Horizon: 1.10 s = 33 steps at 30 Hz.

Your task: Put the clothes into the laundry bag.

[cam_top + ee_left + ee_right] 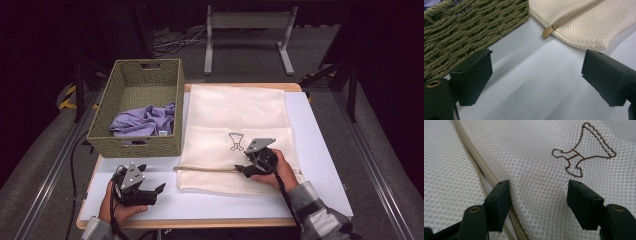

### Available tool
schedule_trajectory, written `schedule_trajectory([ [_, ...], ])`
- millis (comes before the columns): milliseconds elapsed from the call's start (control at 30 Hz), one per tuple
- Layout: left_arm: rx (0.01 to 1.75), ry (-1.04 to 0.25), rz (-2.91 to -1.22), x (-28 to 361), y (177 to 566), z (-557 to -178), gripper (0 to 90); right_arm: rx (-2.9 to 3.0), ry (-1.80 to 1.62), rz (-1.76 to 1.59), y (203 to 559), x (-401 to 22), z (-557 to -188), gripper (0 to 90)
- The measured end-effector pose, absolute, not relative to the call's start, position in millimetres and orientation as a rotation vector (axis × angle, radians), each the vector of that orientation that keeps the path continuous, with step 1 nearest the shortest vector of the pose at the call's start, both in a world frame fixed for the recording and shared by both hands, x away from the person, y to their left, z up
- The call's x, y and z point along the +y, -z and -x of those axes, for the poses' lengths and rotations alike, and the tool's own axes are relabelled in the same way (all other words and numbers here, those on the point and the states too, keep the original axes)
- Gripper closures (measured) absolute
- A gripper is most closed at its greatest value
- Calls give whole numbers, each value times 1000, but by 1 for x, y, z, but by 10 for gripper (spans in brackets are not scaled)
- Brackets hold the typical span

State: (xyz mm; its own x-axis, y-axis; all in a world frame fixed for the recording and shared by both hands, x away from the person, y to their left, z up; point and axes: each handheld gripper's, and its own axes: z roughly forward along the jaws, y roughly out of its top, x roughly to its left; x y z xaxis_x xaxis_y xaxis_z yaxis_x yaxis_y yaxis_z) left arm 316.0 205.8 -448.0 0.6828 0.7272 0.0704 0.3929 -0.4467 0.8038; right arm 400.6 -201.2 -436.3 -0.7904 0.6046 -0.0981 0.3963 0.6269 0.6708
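Under right gripper (248, 169), jaws apart, nothing clamped: mesh bag (235, 135), zipper (481, 170) beside one jaw.
Left gripper (152, 189) wide, off bag; zipper pull (547, 31) ahead, wicker basket (137, 145) alongside.

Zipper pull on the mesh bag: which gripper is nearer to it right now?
Left. The left gripper sits on the table just short of the zipper pull, jaws open toward it. The right gripper hovers farther along the zipper, over the middle of the mesh bag.
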Motion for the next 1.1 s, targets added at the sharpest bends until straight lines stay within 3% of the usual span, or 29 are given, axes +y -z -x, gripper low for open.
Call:
schedule_trajectory([
  [200, 860, -531, -2091, 206, 448, -316, 106, 2506, -908, -806, 435, -200, -401, 384],
  [433, 861, -527, -2085, 205, 448, -316, 106, 2465, -883, -806, 434, -198, -405, 475],
  [600, 859, -523, -2089, 206, 448, -316, 105, 2496, -900, -774, 433, -199, -403, 591],
  [1100, 862, -527, -2071, 208, 447, -315, 95, 2601, -943, -736, 436, -199, -401, 555],
])
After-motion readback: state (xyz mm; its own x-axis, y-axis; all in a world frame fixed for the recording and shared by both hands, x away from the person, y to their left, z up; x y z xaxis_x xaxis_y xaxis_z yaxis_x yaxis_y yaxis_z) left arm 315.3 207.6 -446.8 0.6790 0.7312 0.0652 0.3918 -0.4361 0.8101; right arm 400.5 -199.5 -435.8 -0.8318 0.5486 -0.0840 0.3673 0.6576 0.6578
